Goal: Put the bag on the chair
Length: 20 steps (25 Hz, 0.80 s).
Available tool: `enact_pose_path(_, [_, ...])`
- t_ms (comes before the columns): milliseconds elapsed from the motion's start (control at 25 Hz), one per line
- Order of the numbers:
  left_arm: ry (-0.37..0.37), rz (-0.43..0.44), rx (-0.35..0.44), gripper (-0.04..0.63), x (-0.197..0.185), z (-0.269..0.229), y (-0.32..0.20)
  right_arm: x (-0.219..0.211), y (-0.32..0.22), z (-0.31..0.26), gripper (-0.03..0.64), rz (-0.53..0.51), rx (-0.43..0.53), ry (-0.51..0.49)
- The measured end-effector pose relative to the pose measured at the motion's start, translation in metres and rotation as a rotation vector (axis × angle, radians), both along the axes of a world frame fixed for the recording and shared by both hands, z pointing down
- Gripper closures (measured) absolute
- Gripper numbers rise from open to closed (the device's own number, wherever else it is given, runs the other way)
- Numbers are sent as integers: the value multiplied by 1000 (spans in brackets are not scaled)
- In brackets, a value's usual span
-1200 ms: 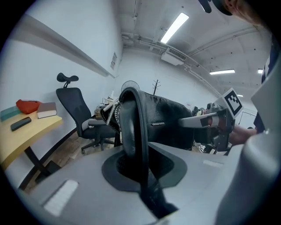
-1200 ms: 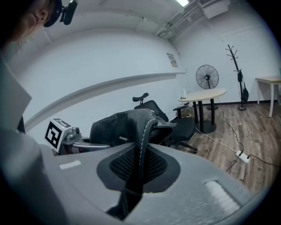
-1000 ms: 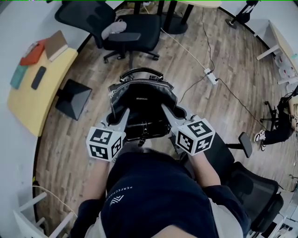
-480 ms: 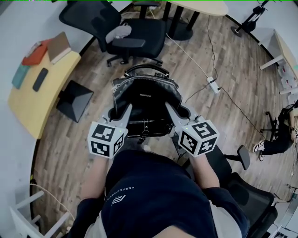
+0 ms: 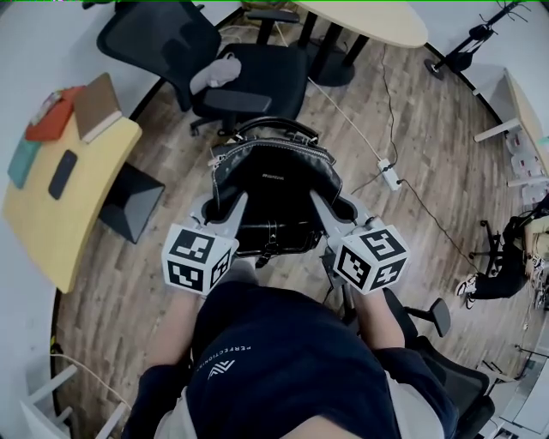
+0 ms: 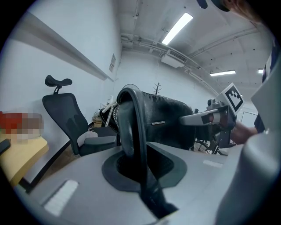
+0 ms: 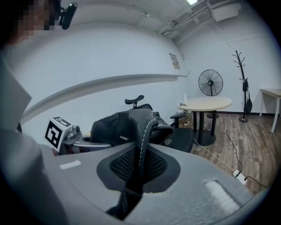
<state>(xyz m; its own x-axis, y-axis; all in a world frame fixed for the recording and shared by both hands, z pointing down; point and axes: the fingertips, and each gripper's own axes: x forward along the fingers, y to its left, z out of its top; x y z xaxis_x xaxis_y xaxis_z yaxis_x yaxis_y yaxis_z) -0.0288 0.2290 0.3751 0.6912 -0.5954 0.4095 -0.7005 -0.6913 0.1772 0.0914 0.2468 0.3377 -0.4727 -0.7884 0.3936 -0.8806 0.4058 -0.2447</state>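
**A:** Starting at the left, what is there?

**B:** A yellow bench carrying books and a dark phone. Just beside it, on the wooden floor, stands a black box.

**A:** And the left gripper?

**B:** Its jaws are clamped on the bag. The left gripper view shows a black strap running down between them, with no gap on either side.

**A:** Where is the bag itself?

**B:** It hangs in the air in front of the person, between the two grippers and over the floor. It is black leather, upright, with its handles on the far side. It is not on the chair. That black office chair stands beyond the bag, facing it, with a pale grey thing lying on the seat. In the head view the bag's handles come near the chair's wheeled base, but I cannot tell if they touch.

**A:** The right gripper?

**B:** It is gripping the bag too. In the right gripper view the jaws are closed on a white-stitched edge of the bag's other end.

**A:** Further right?

**B:** A round table stands past the chair. A white power strip lies on the floor with its cable. A second black chair stands beside the person's right arm.
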Motion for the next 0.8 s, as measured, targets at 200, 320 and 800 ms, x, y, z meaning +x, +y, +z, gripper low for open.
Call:
enact_pose_path(200, [1, 25, 4, 537, -2, -11, -57, -3, -54, -11, 592, 27, 6, 3])
enact_pose_path(320, [12, 42, 20, 538, -1, -18, -79, -2, -75, -17, 592, 38, 25, 10])
enact_pose_path(800, [45, 81, 76, 540, -13, -49, -191, -16, -183, -49, 592, 70, 103, 55])
